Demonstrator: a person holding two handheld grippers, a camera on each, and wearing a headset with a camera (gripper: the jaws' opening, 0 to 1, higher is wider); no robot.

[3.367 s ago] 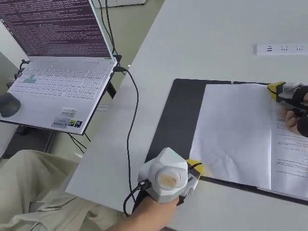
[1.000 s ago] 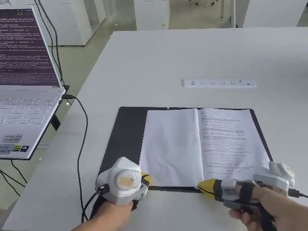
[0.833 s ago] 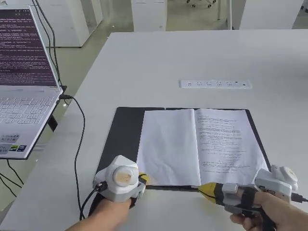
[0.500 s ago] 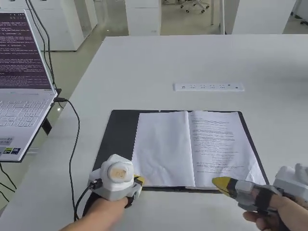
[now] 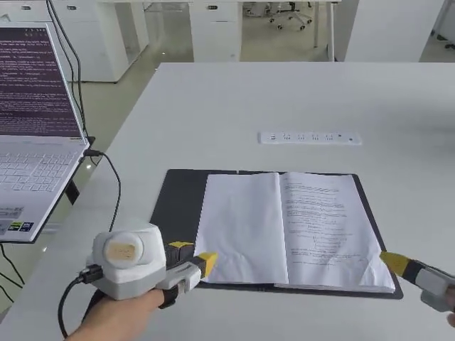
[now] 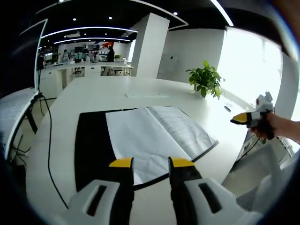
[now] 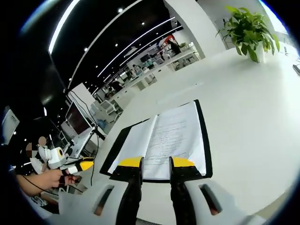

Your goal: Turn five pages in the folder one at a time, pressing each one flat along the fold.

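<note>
Sliding rightward along the near edge of the folder [image 5: 178,202] since half a second ago, the right hand-held gripper [image 5: 394,262] is now hovering just off the near right corner rather than below the printed page [image 5: 320,227], and the left hand-held gripper [image 5: 194,254] is sitting higher and closer to the head camera than it was, its tips still by the near left corner of the blank page [image 5: 242,227]. Both hand-held grippers are showing a plain gap between their yellow tips and are pinching nothing. The folder is lying open and flat on the white counter [image 5: 249,99], straight ahead of the left hand-held gripper [image 6: 151,162], with the blank page directly beyond its tips and the printed page further to its right, past the fold [image 5: 279,227]. From the right hand-held gripper [image 7: 156,162] the folder [image 7: 201,140] is spreading out just ahead, the printed page [image 7: 176,133] nearest its tips and the blank page [image 7: 133,140] to its left. The two hand-held grippers are standing well apart, each at an opposite near corner of the folder. A power strip [image 5: 311,138] is lying on the counter beyond the folder, far ahead of both. A laptop [image 5: 28,142] is standing open to the left of the left hand-held gripper, its cable [image 5: 106,185] trailing down beside the counter's edge. A potted plant [image 6: 206,79] is standing in the distance, ahead and to the right.
</note>
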